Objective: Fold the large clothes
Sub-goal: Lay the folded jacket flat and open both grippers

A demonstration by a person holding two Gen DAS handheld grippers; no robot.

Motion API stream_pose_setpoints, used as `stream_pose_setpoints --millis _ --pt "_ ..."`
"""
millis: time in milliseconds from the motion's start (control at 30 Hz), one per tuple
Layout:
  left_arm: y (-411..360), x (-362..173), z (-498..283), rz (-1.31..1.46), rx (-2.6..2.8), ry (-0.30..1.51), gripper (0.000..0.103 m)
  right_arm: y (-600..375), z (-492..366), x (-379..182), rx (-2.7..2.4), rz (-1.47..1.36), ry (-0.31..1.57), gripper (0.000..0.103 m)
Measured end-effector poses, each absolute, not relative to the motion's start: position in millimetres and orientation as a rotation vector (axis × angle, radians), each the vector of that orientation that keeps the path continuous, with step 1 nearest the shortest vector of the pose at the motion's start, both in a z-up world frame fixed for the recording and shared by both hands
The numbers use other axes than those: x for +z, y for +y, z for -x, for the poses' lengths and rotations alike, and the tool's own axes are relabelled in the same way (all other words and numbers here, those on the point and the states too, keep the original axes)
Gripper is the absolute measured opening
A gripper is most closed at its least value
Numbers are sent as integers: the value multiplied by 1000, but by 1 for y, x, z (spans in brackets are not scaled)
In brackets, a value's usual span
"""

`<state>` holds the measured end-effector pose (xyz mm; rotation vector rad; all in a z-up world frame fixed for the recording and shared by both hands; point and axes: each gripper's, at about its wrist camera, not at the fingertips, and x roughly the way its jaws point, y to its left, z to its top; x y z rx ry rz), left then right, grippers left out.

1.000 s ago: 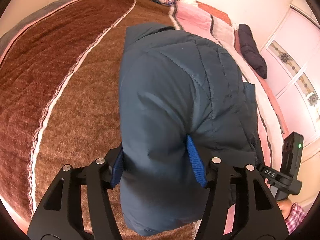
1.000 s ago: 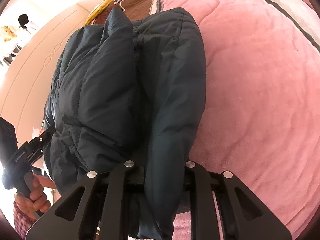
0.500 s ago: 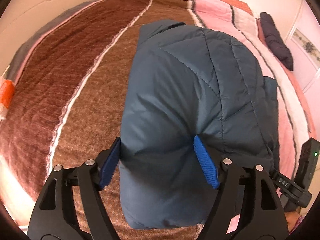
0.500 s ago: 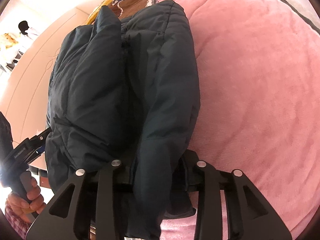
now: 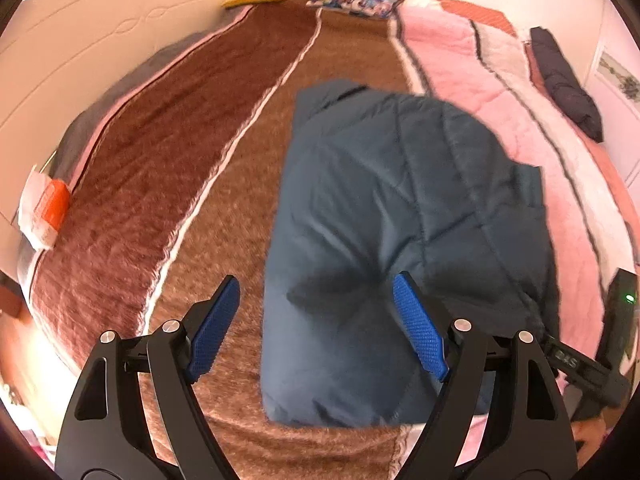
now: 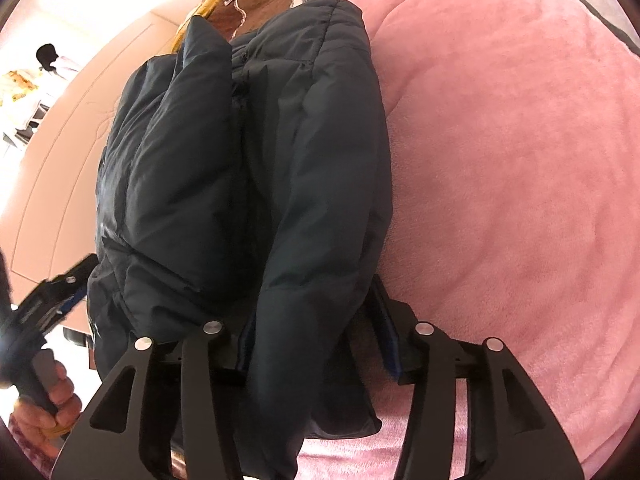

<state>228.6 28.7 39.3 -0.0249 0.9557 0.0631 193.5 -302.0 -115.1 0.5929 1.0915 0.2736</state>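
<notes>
Since the earlier frame both grippers have let go of the dark blue padded jacket (image 5: 400,216): the left gripper (image 5: 316,320) has pulled up and back, and its jaws have just been opening, so the blue fingers (image 5: 420,332) now stand wide apart. In the left wrist view the left finger is clear of the fabric, over the brown blanket (image 5: 168,168), while the right finger hangs over the jacket's lower part, with a dark crease in the fabric between them.

The right gripper (image 6: 316,344) has also just been opening its jaws. In the right wrist view a hanging fold of the jacket (image 6: 248,168) lies between its fingers, but a gap shows between that fold and the right finger, so the fingers are apart and not pinching.

The jacket lies folded in the middle of the bed, across the seam where the brown blanket meets the pink blanket (image 6: 500,160). A second dark garment (image 5: 564,84) lies at the upper right of the left wrist frame. At the lower left of the right wrist frame a hand (image 6: 48,404) grips the other gripper's handle.
</notes>
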Motion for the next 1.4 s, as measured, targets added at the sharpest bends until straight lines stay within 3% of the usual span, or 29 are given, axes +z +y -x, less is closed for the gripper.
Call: stream_pose_setpoints --millis 433,500,633,1400 --pt "55 62 -178 123 -98 902 78 -297 -175 -72 165 -527 1050 51" --pt "61 59 -173 146 -120 907 78 -297 -169 -61 155 -508 1034 56" --pt "69 54 -162 185 -155 918 79 -290 -159 -44 140 -476 1015 56" --pt "89 37 -119 204 -318 938 78 -243 -97 -19 39 -330 1086 56"
